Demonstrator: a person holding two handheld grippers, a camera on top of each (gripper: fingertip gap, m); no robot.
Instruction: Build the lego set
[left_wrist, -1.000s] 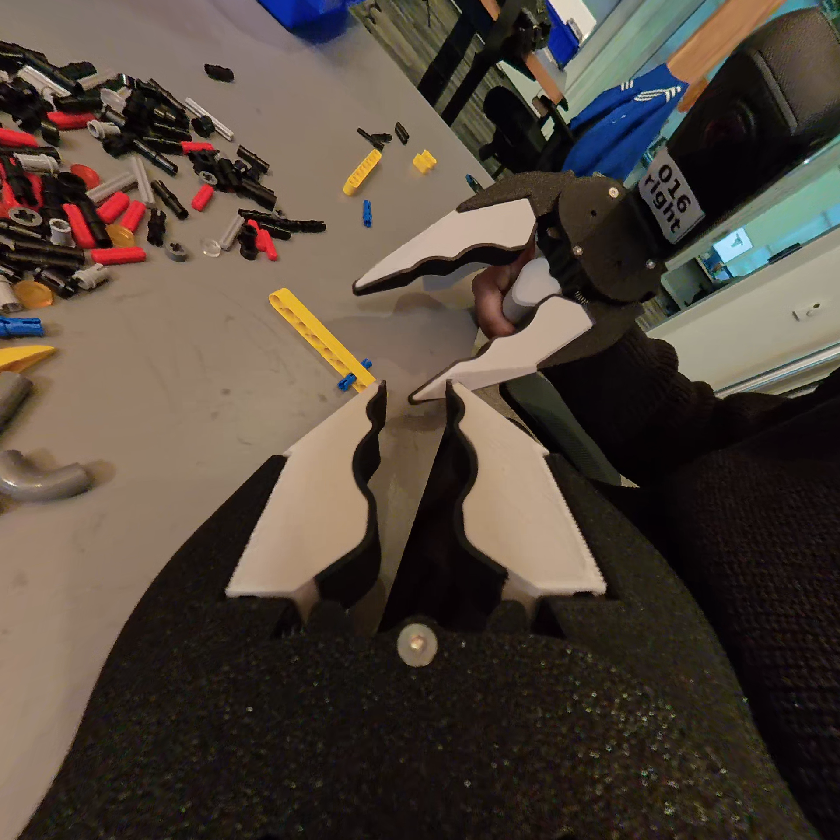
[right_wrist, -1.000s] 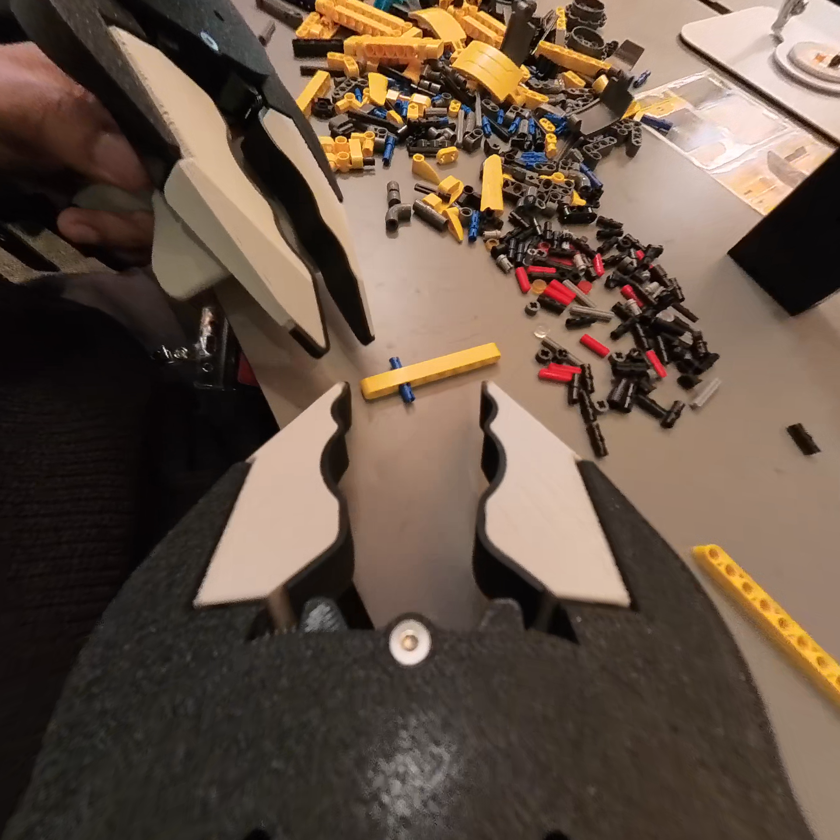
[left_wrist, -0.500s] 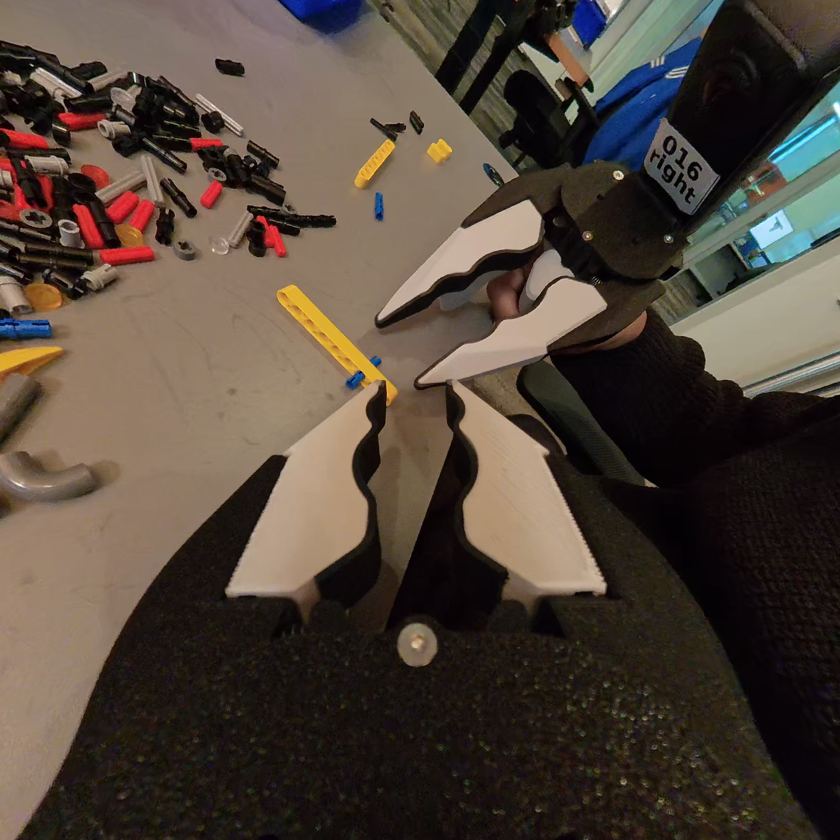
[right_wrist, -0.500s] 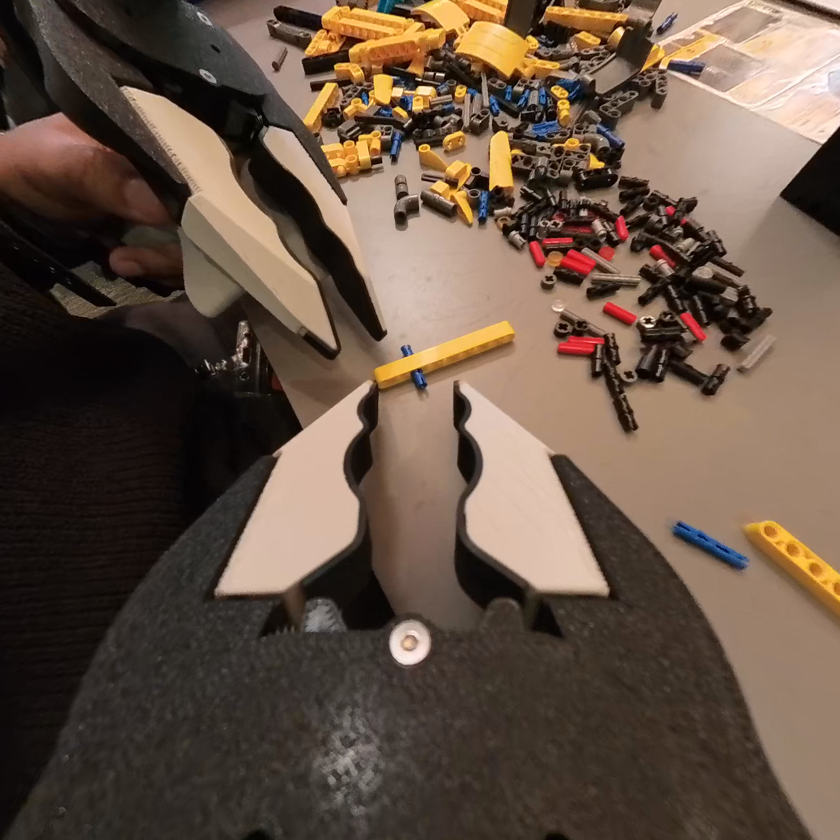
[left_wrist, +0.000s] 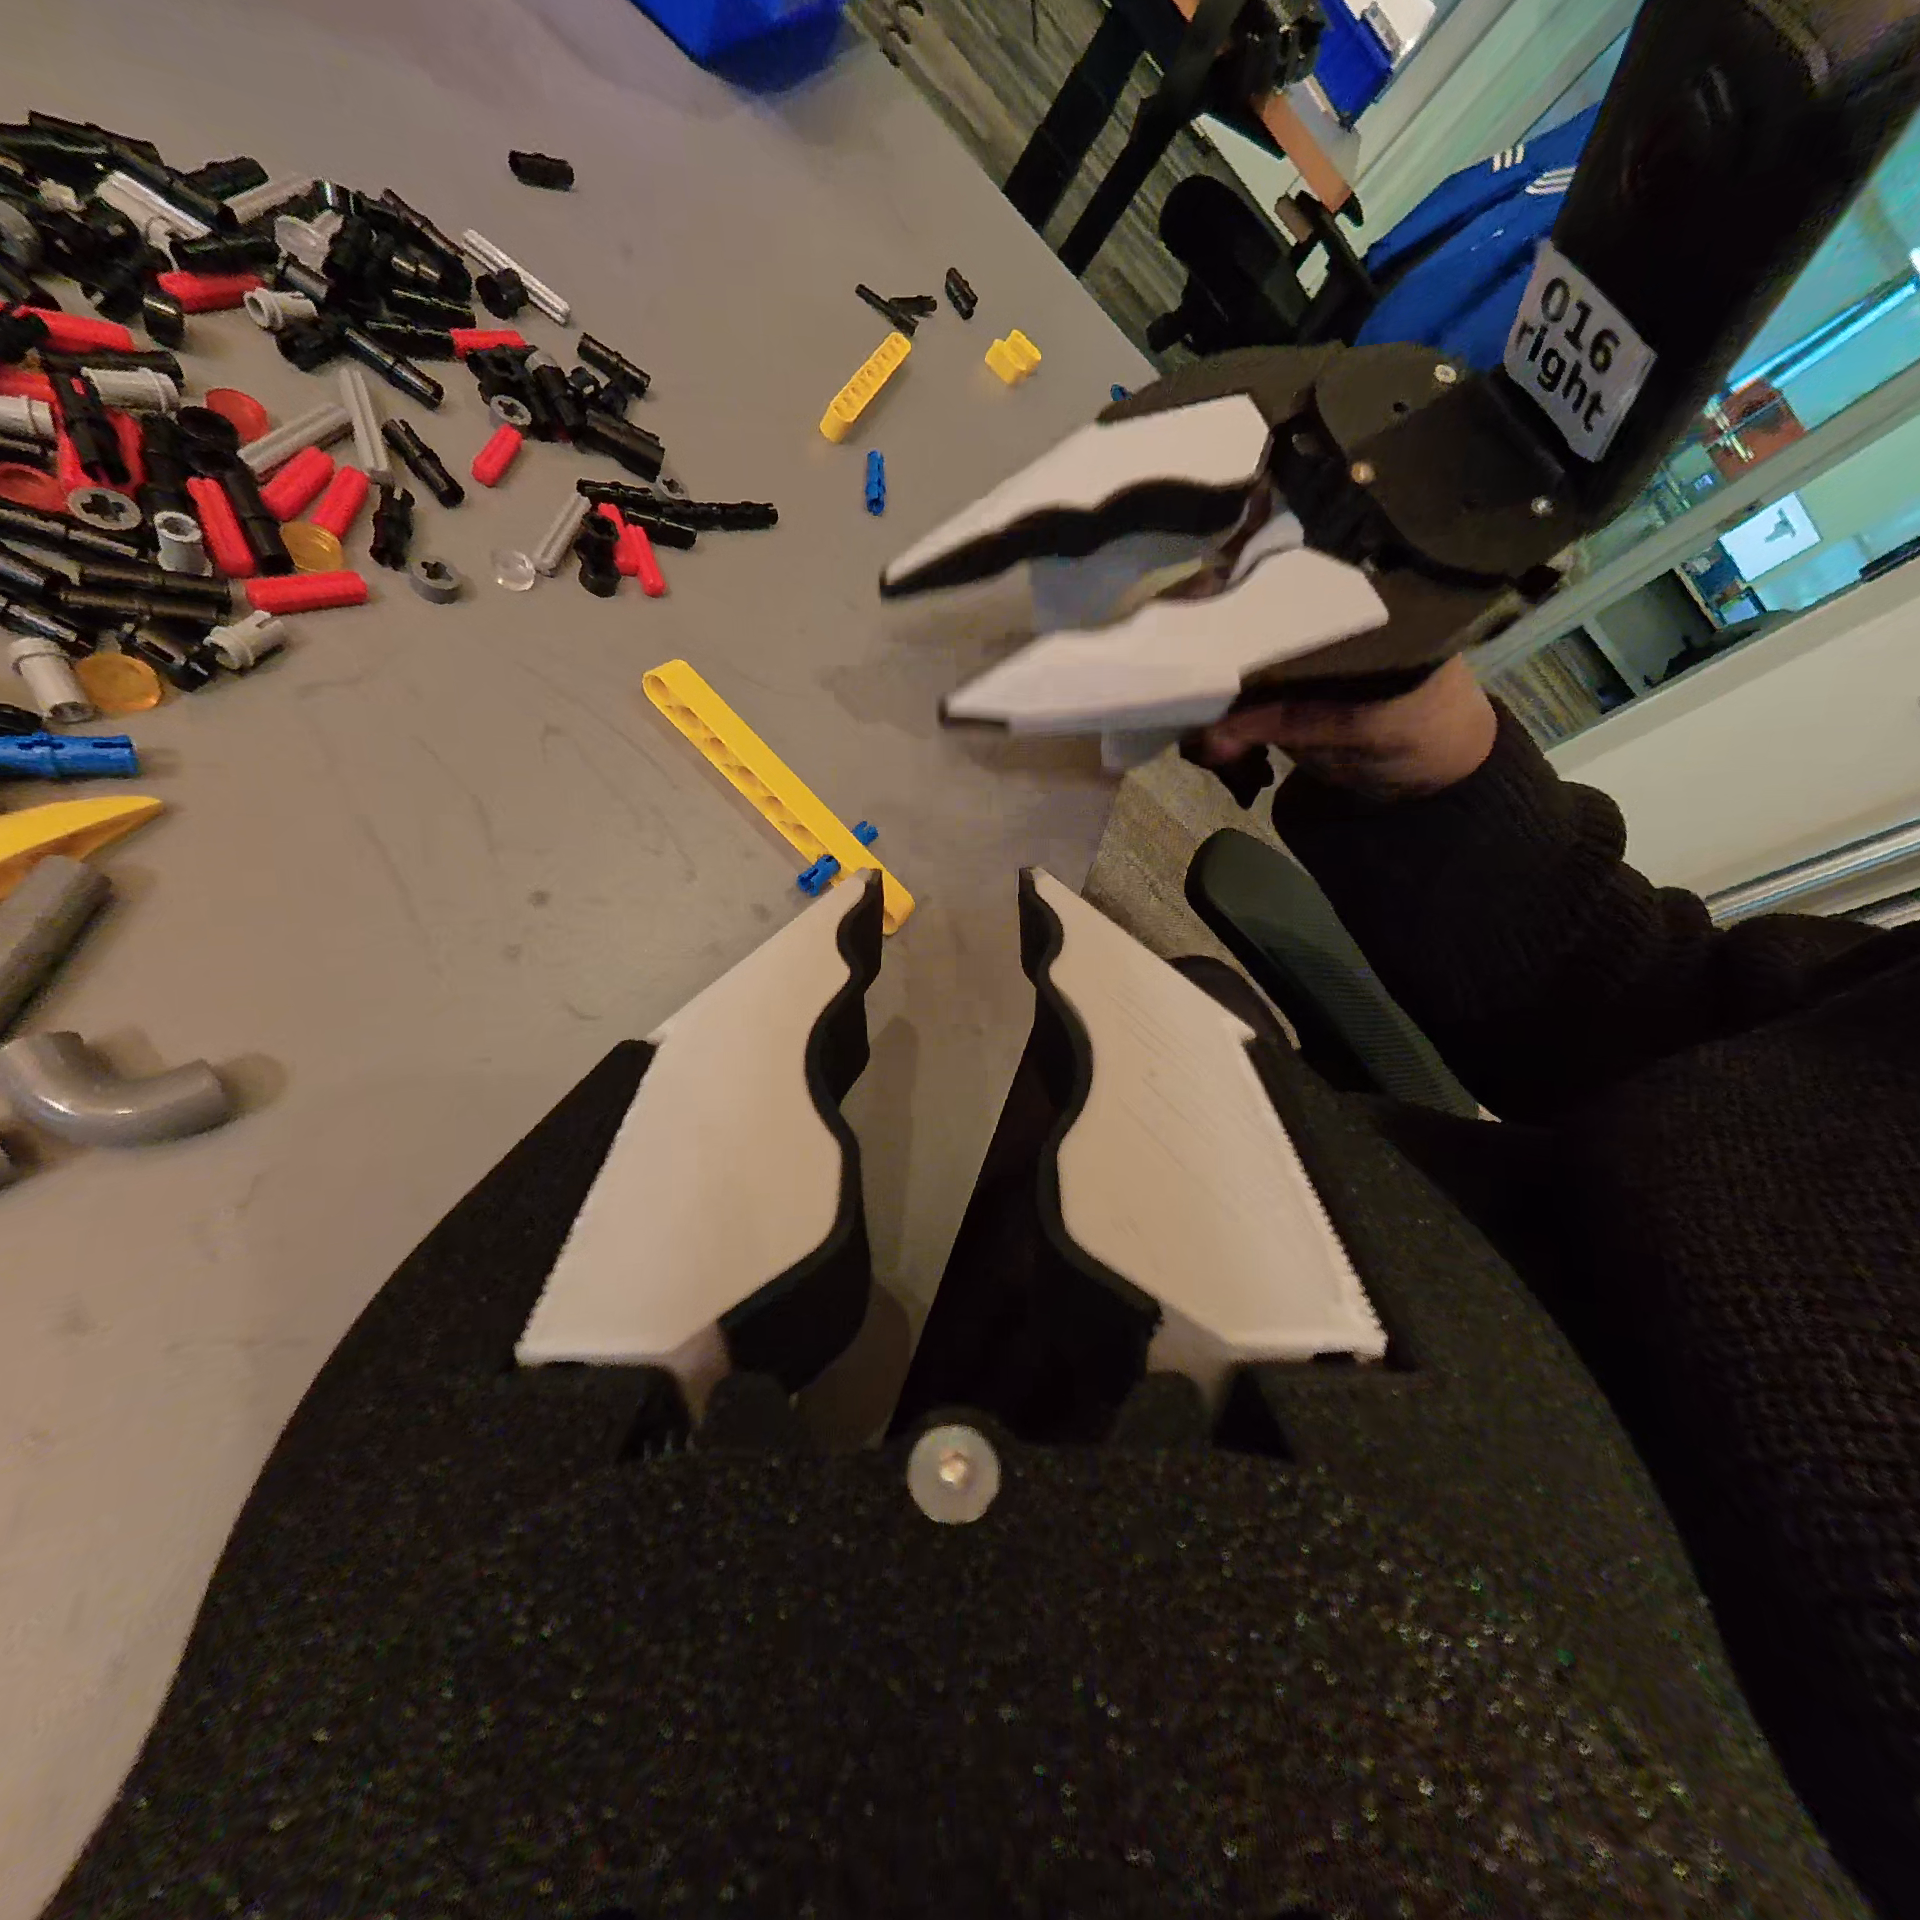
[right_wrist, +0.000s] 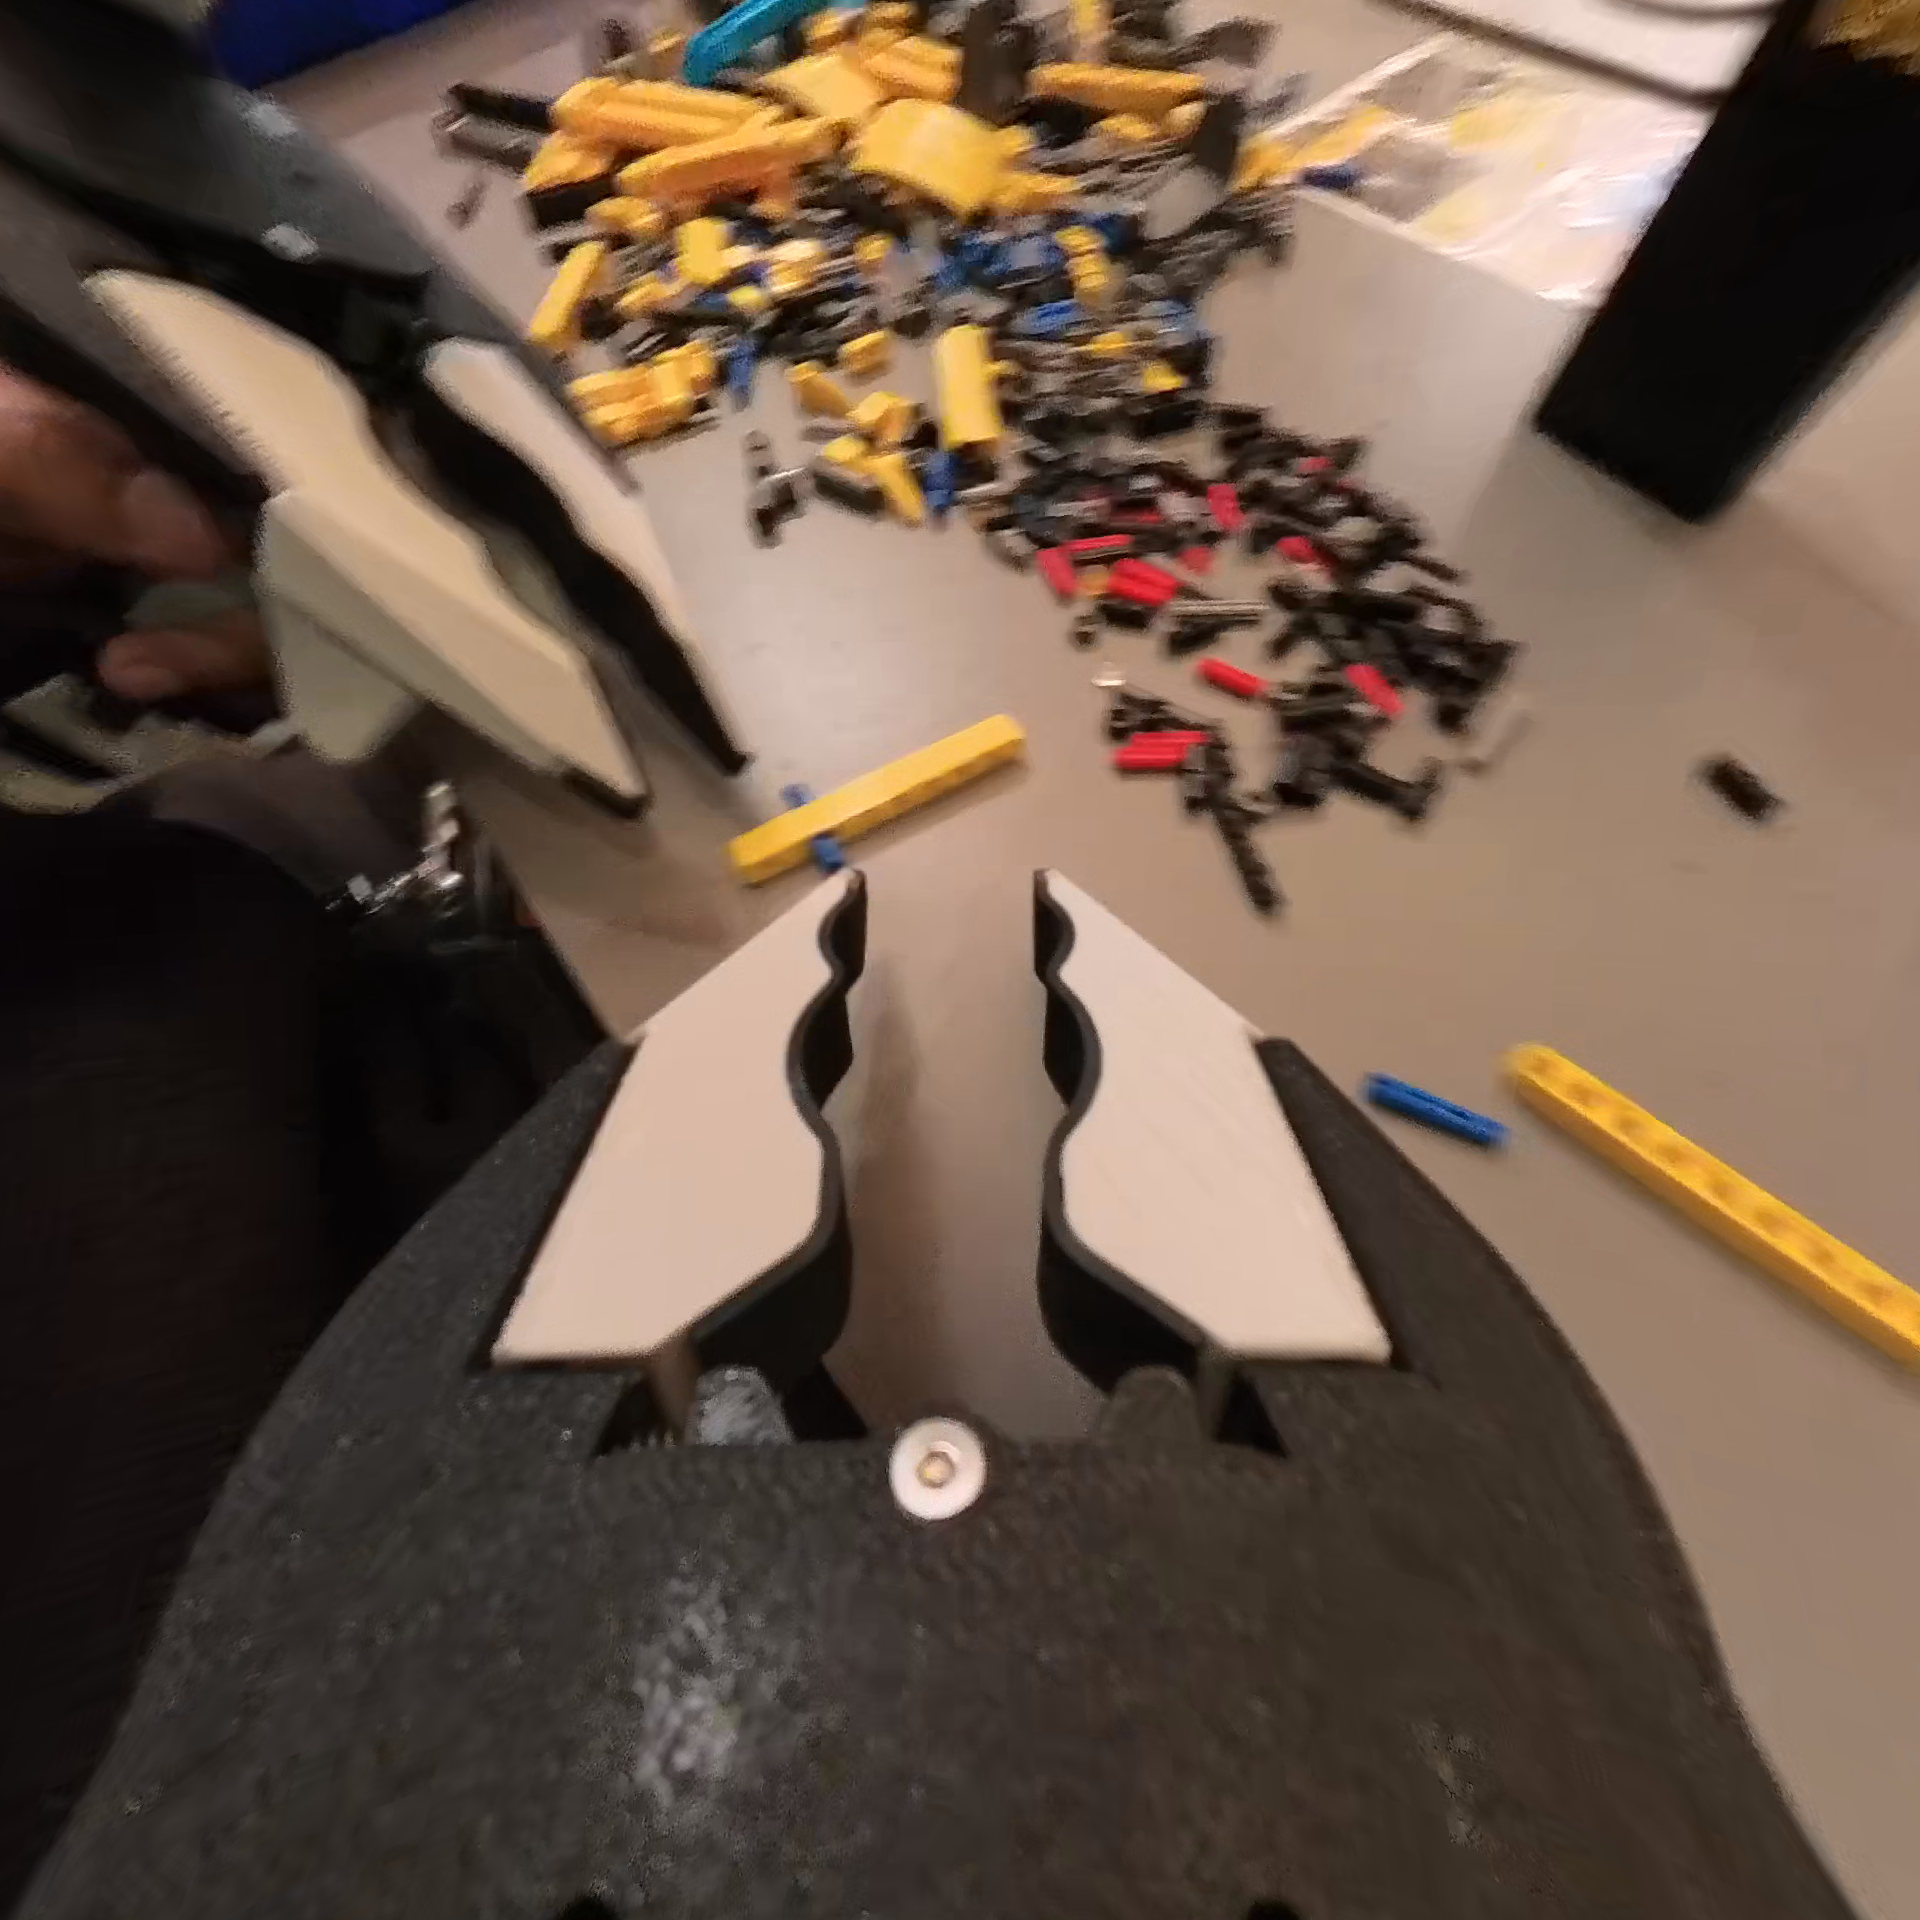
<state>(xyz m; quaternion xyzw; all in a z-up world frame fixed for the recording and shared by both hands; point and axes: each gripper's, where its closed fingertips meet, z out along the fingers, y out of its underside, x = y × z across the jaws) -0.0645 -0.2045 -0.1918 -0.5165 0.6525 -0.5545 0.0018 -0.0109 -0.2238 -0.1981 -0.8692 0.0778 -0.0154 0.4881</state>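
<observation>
Two grippers hung over a grey desk (left_wrist: 436, 935), neither holding anything. Far left in the left wrist view lay a grey elbow pipe (left_wrist: 114, 1091), a yellow wedge (left_wrist: 73, 826) and a blue pin (left_wrist: 68, 755). Beyond them spread a pile (left_wrist: 260, 436) of black, red and grey pins and connectors. Next came a yellow beam (left_wrist: 758, 779), flat on the desk, with a short blue peg (left_wrist: 821, 875) through it near its close end. The left gripper (left_wrist: 951, 894) had its jaws part open with a narrow gap, empty, and the left jaw tip sat just over the beam's near end; whether it touched could not be told. A shorter yellow beam (left_wrist: 864, 387) and a small yellow block (left_wrist: 1011, 356) lay farther back. To the right, the right gripper (left_wrist: 914, 649) was above the desk, its jaws part open and empty, with a hand (left_wrist: 1340, 727) in a dark sleeve under it.

In the blurred right wrist view, the left gripper (right_wrist: 686, 774) stood at the left, pointing down toward the beam (right_wrist: 883, 795). The right gripper (right_wrist: 948, 888) showed a moderate gap between its jaws, nothing in it, tips just short of the beam. At the right lay a loose blue pin (right_wrist: 1434, 1110), well apart from a long yellow beam (right_wrist: 1714, 1195) and a black box (right_wrist: 1756, 260).
</observation>
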